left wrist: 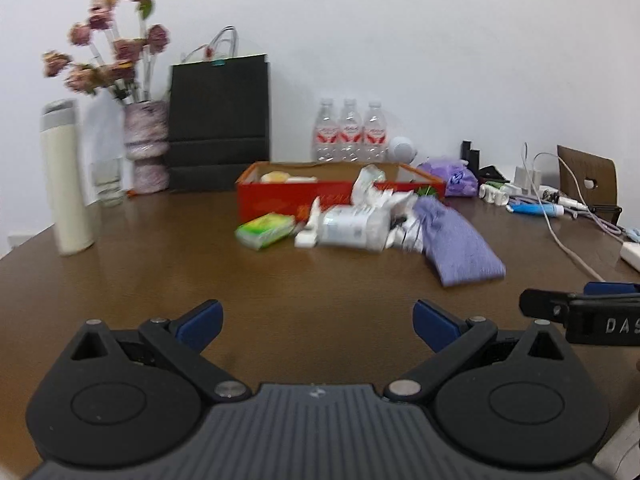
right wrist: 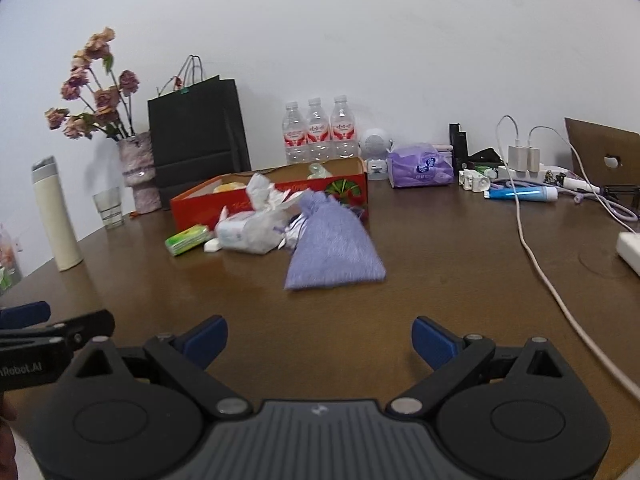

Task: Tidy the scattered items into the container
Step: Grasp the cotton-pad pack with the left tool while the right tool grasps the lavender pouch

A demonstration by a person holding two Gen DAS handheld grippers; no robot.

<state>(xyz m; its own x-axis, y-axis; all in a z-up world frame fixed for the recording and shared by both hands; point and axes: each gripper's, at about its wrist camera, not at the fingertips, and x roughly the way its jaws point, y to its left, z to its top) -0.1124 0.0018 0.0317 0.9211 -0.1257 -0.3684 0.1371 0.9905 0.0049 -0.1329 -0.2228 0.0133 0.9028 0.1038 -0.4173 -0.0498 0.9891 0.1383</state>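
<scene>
Left tool spread wide, empty, low over tabletop. Right tool likewise spread, empty. Red box mid-tabletop, some items inside. Against box front: green pack, white bottle, crumpled white wrapper, purple pouch nearest tools. Black bag, three water bottles behind box.

"DAS" on right tongs, "nRobot.AI" on left tongs
</scene>
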